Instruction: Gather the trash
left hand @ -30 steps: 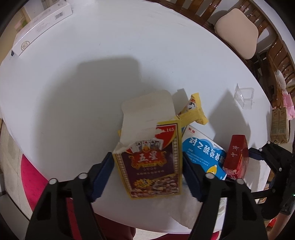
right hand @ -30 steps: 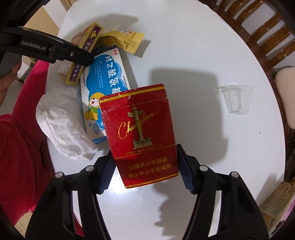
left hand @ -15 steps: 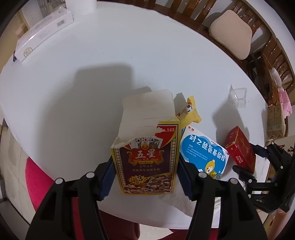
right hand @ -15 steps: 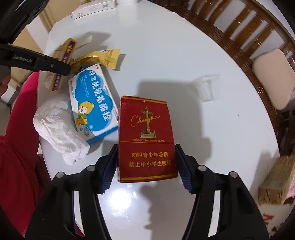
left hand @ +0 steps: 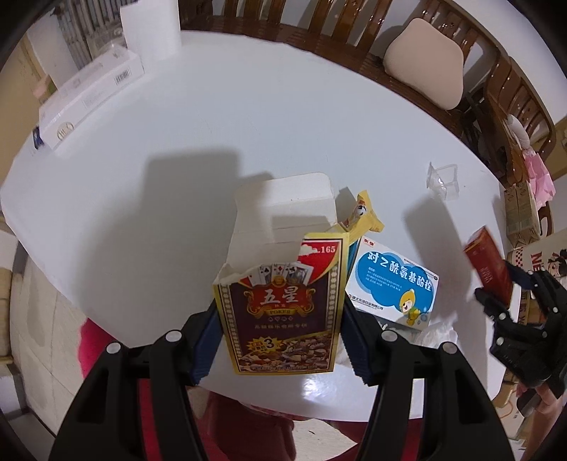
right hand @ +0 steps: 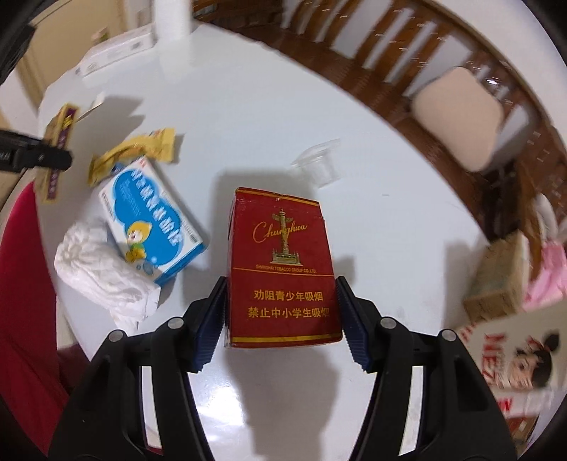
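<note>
My left gripper is shut on a yellow and maroon playing-card box with its white flap open, held above the white round table. My right gripper is shut on a red cigarette pack, also off the table. On the table lie a blue and white medicine box, a yellow wrapper, a crumpled white tissue and a clear plastic cup. The left wrist view shows the cigarette pack at far right.
A long white box and a white paper roll stand at the table's far left. Wooden chairs with a beige cushion ring the far side. Cardboard boxes stand on the right. A person's red garment is at the near edge.
Both grippers have risen with their boxes, so the table looks farther off. The left jaws have closed onto the card box. The right gripper has rolled and the cigarette pack now stands straight.
</note>
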Available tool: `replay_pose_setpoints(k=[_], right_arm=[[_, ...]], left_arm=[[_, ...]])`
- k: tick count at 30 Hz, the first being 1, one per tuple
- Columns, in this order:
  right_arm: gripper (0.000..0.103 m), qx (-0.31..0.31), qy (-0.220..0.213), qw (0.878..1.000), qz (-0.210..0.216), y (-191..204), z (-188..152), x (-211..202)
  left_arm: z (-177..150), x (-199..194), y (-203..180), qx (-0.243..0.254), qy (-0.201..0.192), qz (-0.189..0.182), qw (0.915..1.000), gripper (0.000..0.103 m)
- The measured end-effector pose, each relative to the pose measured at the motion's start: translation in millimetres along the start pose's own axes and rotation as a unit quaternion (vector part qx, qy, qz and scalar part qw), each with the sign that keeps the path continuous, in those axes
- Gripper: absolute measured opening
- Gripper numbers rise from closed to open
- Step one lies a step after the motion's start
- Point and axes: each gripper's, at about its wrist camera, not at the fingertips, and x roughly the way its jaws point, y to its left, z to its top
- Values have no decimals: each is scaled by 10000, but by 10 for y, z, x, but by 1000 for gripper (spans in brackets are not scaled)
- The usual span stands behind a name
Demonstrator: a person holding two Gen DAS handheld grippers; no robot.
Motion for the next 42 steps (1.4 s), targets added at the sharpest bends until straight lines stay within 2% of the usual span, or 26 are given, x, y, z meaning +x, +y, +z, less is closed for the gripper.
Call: replay_pose_setpoints(k=[4, 9, 16, 22, 29, 42], right_arm=[[59, 424, -169, 9985, -287, -13, -4, -264], [59, 639, -378, 9960, -507, 167, -67, -692], [59, 732, -754, 9920, -704, 410, -62, -1248], [59, 765, -873, 9901, -788, 676, -142, -1622], [59, 650, -972, 9890, -901, 1094, -288, -1898], [59, 499, -1010, 9908, -745, 1798, -687, -2062]], left_arm=[[2, -122, -28, 214, -137, 42, 9997, 59], [-43, -318, -68, 592, -191, -175, 9979, 59], [-225, -722, -167, 1302, -323, -503, 9897, 59], [-426, -1018, -183, 1734, -518, -533, 9820, 59], [-705, -1175, -162, 2117, -633, -471, 9741, 59], [-1212, -1050, -38, 2359, -457, -518, 9693, 59]])
